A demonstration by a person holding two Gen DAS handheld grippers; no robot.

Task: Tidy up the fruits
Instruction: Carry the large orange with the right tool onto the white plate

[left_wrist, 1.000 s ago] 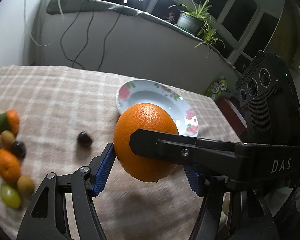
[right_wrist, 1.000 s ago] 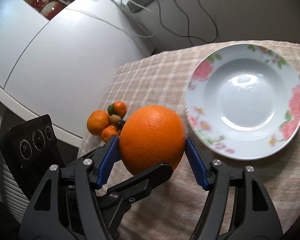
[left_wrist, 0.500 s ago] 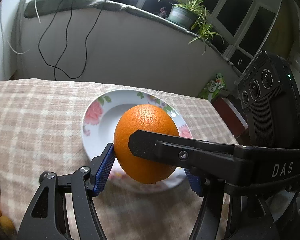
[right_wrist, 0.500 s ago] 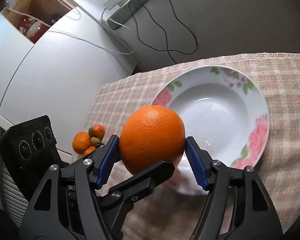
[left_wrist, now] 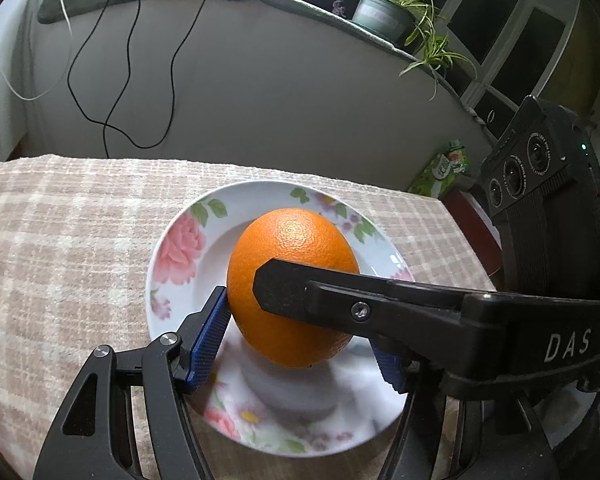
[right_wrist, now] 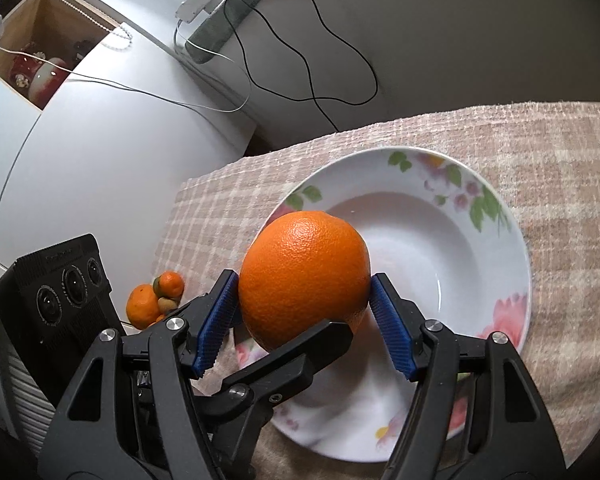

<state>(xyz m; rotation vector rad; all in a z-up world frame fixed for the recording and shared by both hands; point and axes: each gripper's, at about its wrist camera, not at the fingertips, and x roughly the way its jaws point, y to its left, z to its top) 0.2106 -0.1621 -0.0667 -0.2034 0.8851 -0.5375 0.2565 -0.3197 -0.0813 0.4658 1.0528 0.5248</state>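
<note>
A large orange (left_wrist: pixel 292 248) hangs just above a white plate with pink flowers (left_wrist: pixel 172 248), over its near half. My left gripper (left_wrist: pixel 296 344) is shut on the orange, its blue pads pressing both sides. A black finger of the right gripper (left_wrist: pixel 340 304) crosses the front of the orange. In the right wrist view the same orange (right_wrist: pixel 300 264) sits between the blue pads of my right gripper (right_wrist: pixel 304 322), which is shut on it too, above the left part of the plate (right_wrist: pixel 500 240). The left gripper's finger (right_wrist: pixel 292 364) lies under the fruit.
A heap of small fruits (right_wrist: pixel 152 300), mandarins among them, lies on the checked tablecloth (left_wrist: pixel 60 240) left of the plate, near the table's edge. Behind the table stands a grey wall with hanging cables (left_wrist: pixel 112 92). A potted plant (left_wrist: pixel 384 12) stands on the ledge, and a green carton (left_wrist: pixel 444 168) beyond the right edge.
Both grippers have carried the orange from over the bare cloth to over the plate and a little lower. The heap of small fruits has slid out of the left wrist view.
</note>
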